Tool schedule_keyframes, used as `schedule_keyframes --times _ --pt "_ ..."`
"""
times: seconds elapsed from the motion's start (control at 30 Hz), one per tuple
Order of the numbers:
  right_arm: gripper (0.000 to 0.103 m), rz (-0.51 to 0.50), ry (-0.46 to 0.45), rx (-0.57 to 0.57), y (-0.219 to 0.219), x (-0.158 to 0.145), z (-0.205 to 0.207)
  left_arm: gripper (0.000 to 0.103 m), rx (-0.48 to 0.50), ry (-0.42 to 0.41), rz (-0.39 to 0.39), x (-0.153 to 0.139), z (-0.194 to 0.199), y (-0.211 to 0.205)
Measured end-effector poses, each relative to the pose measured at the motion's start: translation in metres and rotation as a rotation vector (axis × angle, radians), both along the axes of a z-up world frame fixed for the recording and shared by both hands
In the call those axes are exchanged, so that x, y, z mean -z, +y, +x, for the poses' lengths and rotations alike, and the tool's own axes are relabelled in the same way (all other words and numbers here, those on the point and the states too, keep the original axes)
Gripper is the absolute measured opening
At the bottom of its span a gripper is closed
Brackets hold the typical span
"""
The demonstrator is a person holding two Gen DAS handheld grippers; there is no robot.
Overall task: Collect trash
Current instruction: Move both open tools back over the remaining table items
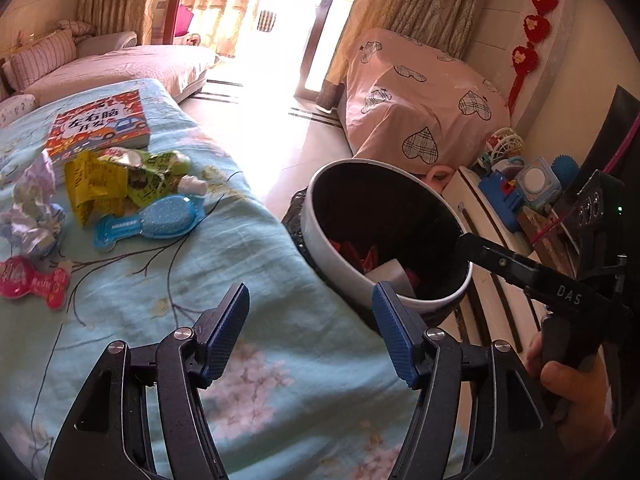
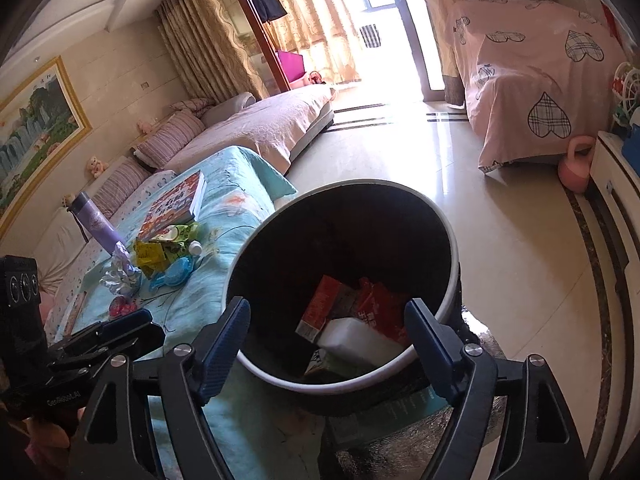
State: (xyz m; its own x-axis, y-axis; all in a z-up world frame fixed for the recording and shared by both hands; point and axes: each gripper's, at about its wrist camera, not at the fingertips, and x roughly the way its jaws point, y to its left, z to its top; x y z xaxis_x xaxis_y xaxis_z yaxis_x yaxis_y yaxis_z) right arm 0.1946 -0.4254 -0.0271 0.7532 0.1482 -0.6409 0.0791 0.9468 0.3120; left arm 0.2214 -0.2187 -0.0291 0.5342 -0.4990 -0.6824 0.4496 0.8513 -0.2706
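A round white-rimmed trash bin (image 1: pixel 320 216) (image 2: pixel 452 240) stands beside a table with a light blue floral cloth (image 1: pixel 248 264) (image 2: pixel 236 204). It holds red wrappers (image 2: pixel 380 300) and a white piece (image 2: pixel 352 334). On the cloth lie a yellow wrapper (image 1: pixel 94 186) (image 2: pixel 148 254), green wrappers (image 1: pixel 160 172), crumpled foil paper (image 1: pixel 32 208) (image 2: pixel 118 276), a blue pack (image 1: pixel 160 220) (image 2: pixel 176 274) and a pink pack (image 1: pixel 32 280). My left gripper (image 1: pixel 310 336) is open and empty above the cloth, near the bin. My right gripper (image 2: pixel 330 344) is open and empty over the bin's near rim.
A colourful book (image 1: pixel 100 122) (image 2: pixel 176 204) lies behind the trash pile. A purple bottle (image 2: pixel 96 224) stands at the table's far side. A sofa (image 2: pixel 256 128) is beyond, a pink-covered piece (image 1: pixel 416 100) across the tiled floor, and a toy shelf (image 1: pixel 520 188) at right.
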Motion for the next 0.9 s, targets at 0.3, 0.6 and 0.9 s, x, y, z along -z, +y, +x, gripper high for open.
schedule_keyframes --times 0.3,0.6,0.9 --pt "0.094 0.049 -0.012 -0.068 0.057 0.001 -0.012 0.068 -0.142 0.024 -0.022 0.010 -0.017 0.076" --pt "0.095 0.029 0.001 -0.173 0.120 0.008 -0.007 0.068 -0.270 0.043 -0.035 0.018 -0.025 0.144" --pt "0.095 -0.018 0.025 -0.264 0.165 0.019 0.007 0.068 -0.345 0.068 -0.044 0.026 -0.024 0.187"
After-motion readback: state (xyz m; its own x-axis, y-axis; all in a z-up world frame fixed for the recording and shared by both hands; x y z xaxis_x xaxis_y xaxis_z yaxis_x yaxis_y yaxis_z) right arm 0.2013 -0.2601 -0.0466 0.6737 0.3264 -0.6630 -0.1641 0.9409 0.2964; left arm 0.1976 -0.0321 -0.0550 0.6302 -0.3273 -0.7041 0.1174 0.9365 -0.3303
